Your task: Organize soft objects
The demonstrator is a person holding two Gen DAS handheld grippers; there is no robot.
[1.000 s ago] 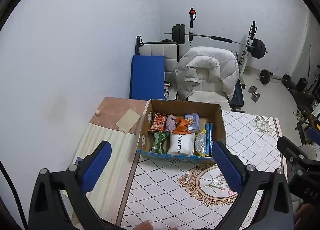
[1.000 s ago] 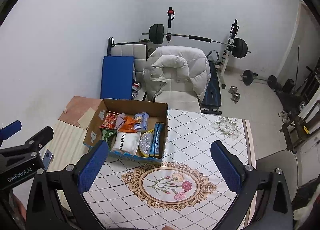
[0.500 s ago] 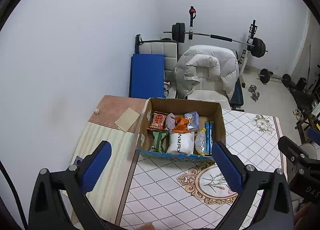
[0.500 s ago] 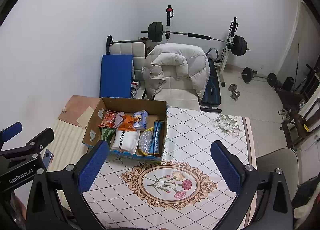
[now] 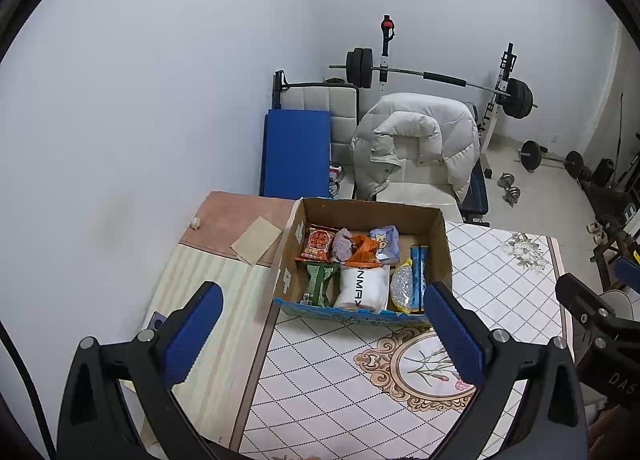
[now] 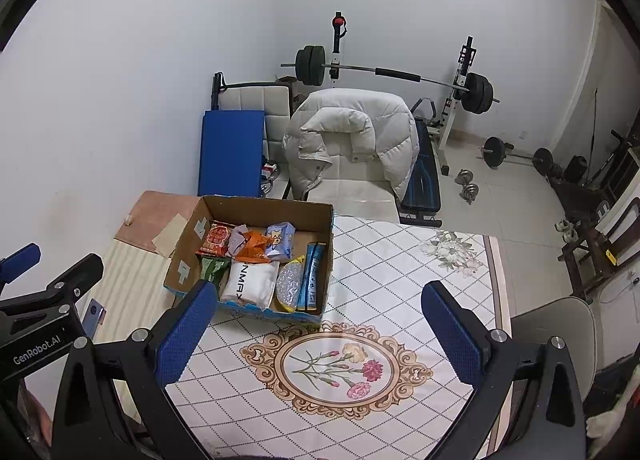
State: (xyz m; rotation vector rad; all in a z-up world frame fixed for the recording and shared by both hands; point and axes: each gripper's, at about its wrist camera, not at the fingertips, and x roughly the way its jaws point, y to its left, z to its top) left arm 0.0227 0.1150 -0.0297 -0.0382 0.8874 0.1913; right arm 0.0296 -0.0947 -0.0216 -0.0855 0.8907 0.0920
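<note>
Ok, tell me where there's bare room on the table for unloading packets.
Bare tablecloth lies right of the cardboard box, and on the floral medallion before it. The box itself is packed with packets. Both claws, left claw and right claw, are open, empty.

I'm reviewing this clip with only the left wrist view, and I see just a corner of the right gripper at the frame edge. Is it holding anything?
Observer: No. In the right wrist view the right gripper is open, with nothing between its fingers.
Operator: A blue finger hides part of the medallion on the tablecloth. What's inside it?
Observer: The medallion frames pink and yellow flowers on green stems.
Operator: Anything off to the right of that cloth?
Observer: A pale chair stands beside its right edge.
</note>
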